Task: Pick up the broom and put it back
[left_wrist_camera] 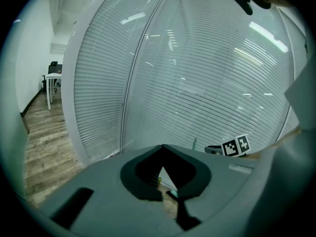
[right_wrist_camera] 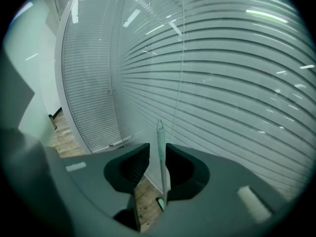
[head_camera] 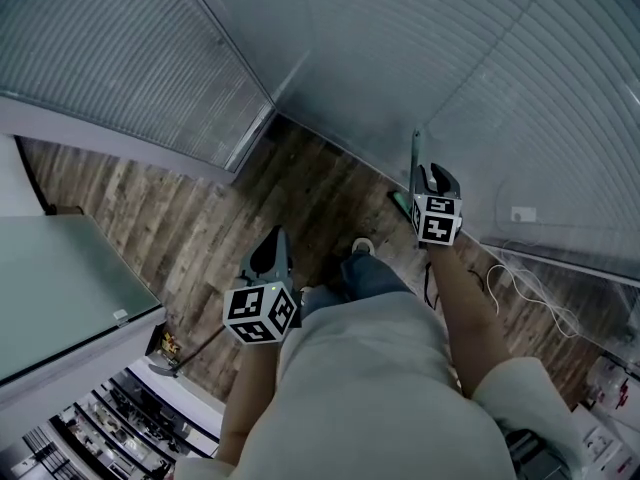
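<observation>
So we're looking steeply down at a brown wood-plank floor [head_camera: 250, 208], with frosted, striped glass walls [head_camera: 400, 48] running across the top of the frame. The skinny pale-green broom [head_camera: 416, 156] is standing nearly upright right of centre, close against the glass, with its darker green head [head_camera: 399, 203] down low by the base of the wall. Our right gripper [head_camera: 438, 176], grey with a black-and-white marker cube, is sitting around the handle. In the right gripper view the broom [right_wrist_camera: 161, 154] is running up the middle of the frame between the right gripper [right_wrist_camera: 157, 149] jaws. They're standing spread, with the handle lying against the right-hand jaw and a sliver of gap showing on the left, so they aren't pinching it. Our left gripper [head_camera: 274, 240] is hovering lower left of centre, well apart from the broom. In the left gripper view the left gripper [left_wrist_camera: 163, 147] is keeping its tips pressed together with nothing between them. A loose white cable [head_camera: 520, 283] is lying on the floor at the right.
</observation>
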The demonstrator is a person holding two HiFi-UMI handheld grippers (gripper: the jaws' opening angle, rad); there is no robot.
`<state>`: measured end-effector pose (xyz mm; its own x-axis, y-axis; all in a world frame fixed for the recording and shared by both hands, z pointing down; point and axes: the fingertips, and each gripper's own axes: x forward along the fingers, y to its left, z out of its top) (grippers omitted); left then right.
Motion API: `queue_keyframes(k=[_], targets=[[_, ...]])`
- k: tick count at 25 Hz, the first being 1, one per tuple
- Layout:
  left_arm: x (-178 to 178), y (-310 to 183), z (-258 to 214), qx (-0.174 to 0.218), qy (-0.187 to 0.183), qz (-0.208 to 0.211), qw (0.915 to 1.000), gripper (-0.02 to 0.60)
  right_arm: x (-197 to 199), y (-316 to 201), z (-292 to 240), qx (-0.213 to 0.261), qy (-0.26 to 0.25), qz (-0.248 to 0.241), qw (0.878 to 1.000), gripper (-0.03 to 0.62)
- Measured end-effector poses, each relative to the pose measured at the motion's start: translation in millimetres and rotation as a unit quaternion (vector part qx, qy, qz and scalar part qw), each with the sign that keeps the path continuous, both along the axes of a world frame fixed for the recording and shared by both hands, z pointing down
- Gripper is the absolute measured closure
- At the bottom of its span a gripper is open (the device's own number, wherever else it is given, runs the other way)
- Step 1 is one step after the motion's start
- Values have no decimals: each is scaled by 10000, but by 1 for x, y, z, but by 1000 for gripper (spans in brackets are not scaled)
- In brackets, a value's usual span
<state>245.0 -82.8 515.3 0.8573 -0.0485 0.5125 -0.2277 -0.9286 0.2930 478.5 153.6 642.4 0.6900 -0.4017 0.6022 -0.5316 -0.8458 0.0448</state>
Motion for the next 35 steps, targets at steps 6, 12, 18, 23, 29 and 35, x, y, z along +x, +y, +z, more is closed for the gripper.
queue_keyframes(k=[6,12,18,23,29,35], targets=[[-28,-3,-7,-48,74,15,10000,576,-31,-2,-20,69,136,-3,9999,491],[-56,-13,-15,-64,162,-77,9998,577,-64,-12,-39,176,264,-72,9995,493],[-82,-22,-18,-100,193,-203,9996,577,-94,-30,-53,299,314,-286,9987,494],[-104,-31,-21,-110,257,-313,9991,577,-125,-53,-67,469,321,-591,9966,496],[-129,-47,-27,-94,324,-473,9983,577,-163,-90,-90,731,302,-1021,9916,507],[-154,-59,-26,-60,322,-616,9976,577,-195,-127,-115,1097,344,-1419,9832,528]])
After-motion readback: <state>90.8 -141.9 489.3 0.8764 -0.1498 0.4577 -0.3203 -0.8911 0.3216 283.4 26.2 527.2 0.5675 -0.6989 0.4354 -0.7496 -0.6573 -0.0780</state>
